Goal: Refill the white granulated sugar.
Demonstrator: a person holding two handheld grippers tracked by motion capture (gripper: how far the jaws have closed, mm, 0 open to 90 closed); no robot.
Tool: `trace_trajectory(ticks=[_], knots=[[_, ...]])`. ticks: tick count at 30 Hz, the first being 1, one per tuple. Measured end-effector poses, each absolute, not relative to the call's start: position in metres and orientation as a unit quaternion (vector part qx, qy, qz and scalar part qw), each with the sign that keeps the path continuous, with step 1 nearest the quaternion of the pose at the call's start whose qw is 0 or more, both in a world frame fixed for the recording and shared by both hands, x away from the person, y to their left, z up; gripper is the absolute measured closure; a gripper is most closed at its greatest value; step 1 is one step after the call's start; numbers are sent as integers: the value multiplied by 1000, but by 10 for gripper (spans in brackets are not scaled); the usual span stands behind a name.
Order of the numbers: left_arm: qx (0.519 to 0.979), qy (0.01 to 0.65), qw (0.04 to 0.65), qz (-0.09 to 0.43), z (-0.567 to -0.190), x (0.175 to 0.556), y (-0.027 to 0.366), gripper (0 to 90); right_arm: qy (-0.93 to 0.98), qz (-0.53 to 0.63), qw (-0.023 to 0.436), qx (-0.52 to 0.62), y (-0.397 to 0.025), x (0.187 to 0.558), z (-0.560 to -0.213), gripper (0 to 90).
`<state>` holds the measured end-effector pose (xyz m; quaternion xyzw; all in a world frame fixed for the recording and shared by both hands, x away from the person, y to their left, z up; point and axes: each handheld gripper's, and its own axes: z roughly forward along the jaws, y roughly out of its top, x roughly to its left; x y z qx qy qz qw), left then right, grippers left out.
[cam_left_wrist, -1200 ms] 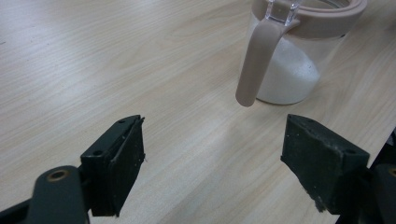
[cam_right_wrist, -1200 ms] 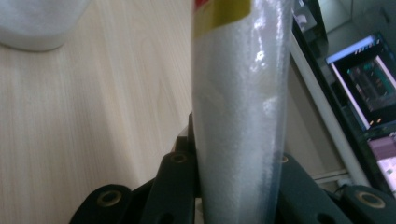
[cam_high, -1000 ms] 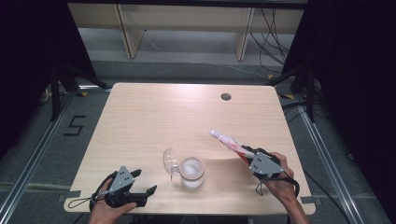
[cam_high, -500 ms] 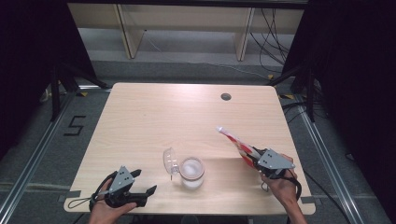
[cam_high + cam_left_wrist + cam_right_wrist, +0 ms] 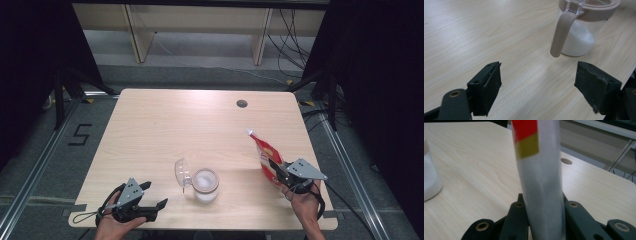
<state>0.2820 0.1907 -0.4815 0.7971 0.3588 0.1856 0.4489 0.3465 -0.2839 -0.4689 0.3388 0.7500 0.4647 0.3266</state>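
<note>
A red, yellow and silver pouch (image 5: pixel 265 157) stands tilted above the counter's (image 5: pixel 165 130) right front part, clamped at its lower end between the closed fingers of the right gripper (image 5: pixel 281 172). Near the front centre sits a clear jar (image 5: pixel 205 184) with a beige rim, partly filled with white powder, its clear lid (image 5: pixel 182 172) flipped open. The left gripper (image 5: pixel 152 197) rests at the front left, fingers wide apart and empty.
</note>
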Motion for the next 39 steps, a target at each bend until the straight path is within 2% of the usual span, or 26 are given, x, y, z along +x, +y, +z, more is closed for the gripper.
trace_trajectory(ticks=[2, 4, 14, 19, 23, 28, 36, 38, 39], knots=[[798, 359, 448, 186, -482, 282, 190, 205, 743, 470, 334, 341, -286, 345, -470, 803], [793, 365, 452, 183, -483, 282, 189, 204, 737, 476, 314, 363, -286, 342, -470, 802], [798, 359, 448, 186, -482, 282, 190, 205, 719, 505, 274, 390, -288, 334, -475, 801], [797, 359, 449, 186, -482, 282, 190, 204, 706, 514, 267, 408, -292, 333, -478, 799], [797, 359, 449, 186, -482, 282, 190, 204, 713, 510, 280, 392, -293, 334, -477, 781], [797, 359, 448, 186, -482, 282, 190, 204, 714, 505, 285, 393, -293, 331, -475, 713], [797, 361, 447, 184, -483, 282, 190, 205, 688, 504, 313, 418, -298, 318, -465, 504], [798, 362, 445, 187, -482, 282, 190, 204, 681, 511, 297, 432, -299, 313, -463, 462], [798, 362, 444, 187, -482, 282, 190, 204, 681, 509, 321, 417, -302, 314, -462, 450]])
